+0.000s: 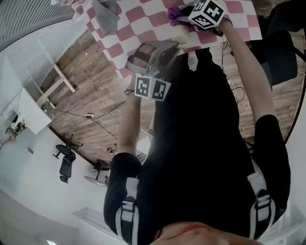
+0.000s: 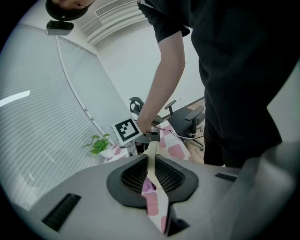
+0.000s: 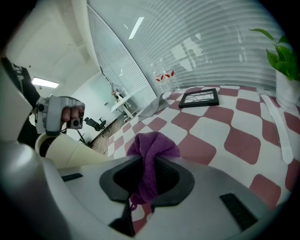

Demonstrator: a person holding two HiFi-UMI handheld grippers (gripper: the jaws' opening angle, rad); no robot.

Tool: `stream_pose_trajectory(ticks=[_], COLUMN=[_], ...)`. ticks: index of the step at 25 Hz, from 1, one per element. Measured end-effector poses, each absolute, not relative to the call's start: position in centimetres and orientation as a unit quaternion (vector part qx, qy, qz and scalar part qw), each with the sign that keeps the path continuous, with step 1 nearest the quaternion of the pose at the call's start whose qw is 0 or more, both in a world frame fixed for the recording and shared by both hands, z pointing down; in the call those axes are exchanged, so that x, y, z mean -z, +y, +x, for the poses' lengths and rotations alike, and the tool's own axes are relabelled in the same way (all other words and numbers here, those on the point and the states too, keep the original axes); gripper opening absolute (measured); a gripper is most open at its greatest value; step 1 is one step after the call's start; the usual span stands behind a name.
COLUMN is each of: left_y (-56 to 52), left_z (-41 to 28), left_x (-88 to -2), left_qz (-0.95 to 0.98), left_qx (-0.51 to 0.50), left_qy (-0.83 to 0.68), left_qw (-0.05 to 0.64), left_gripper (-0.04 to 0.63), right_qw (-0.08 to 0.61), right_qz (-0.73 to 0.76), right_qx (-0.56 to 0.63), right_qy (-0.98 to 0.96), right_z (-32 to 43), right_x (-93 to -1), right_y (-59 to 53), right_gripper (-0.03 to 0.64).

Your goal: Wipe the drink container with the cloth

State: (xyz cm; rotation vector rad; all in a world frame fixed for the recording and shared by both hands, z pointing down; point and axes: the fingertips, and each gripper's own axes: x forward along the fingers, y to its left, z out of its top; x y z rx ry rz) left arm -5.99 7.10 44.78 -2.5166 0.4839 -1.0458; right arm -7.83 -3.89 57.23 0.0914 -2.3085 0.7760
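Note:
The cream drink container (image 1: 181, 36) hangs tilted over the pink-and-white checkered table (image 1: 143, 21). My left gripper (image 1: 160, 53) is shut on it; in the left gripper view the jaws (image 2: 151, 164) pinch its thin cream wall (image 2: 152, 157). In the right gripper view the container (image 3: 70, 151) shows at the left, under the left gripper (image 3: 58, 113). My right gripper (image 3: 149, 176) is shut on the purple cloth (image 3: 151, 150), which bunches out past the jaws close beside the container. From the head view the cloth (image 1: 175, 14) lies against the container's far end, by the right gripper (image 1: 187, 20).
On the table stand a black picture frame (image 3: 198, 97), a potted green plant (image 3: 284, 65) at the right, a grey folded item (image 3: 155, 104) and glasses near the window blinds. Wood floor and an office chair (image 2: 190, 117) lie beyond the table edge.

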Motion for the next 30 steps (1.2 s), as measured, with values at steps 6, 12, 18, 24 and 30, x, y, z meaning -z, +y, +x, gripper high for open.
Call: stream_pose_trajectory(ticks=[6, 12, 18, 24, 30], left_y=[6.9, 6.4, 5.9, 6.2, 6.2], left_z=[-5.1, -4.5, -4.5, -4.4, -4.4], left_x=[-44.6, -44.6, -44.5, -44.4, -44.6], left_qz=[-0.886, -0.883, -0.883, -0.884, -0.882], left_qx=[0.384, 0.387, 0.387, 0.386, 0.387], left_qy=[0.160, 0.163, 0.167, 0.162, 0.172], left_qw=[0.206, 0.208, 0.207, 0.210, 0.205], left_gripper=[0.066, 0.066, 0.067, 0.066, 0.067], right_qw=[0.355, 0.323, 0.289, 0.306, 0.335], right_qz=[-0.019, -0.061, -0.072, -0.054, -0.009], right_qx=[-0.250, -0.228, -0.211, -0.229, -0.279], right_qy=[-0.901, -0.917, -0.931, -0.922, -0.900], right_z=[-8.7, -9.0, -8.8, -8.8, -8.6], right_x=[-53.2, -48.1, -44.2, -47.1, -52.6], right_y=[-2.6, -1.1, -0.7, -1.3, -2.8], right_gripper=[0.078, 0.078, 0.078, 0.078, 0.078])
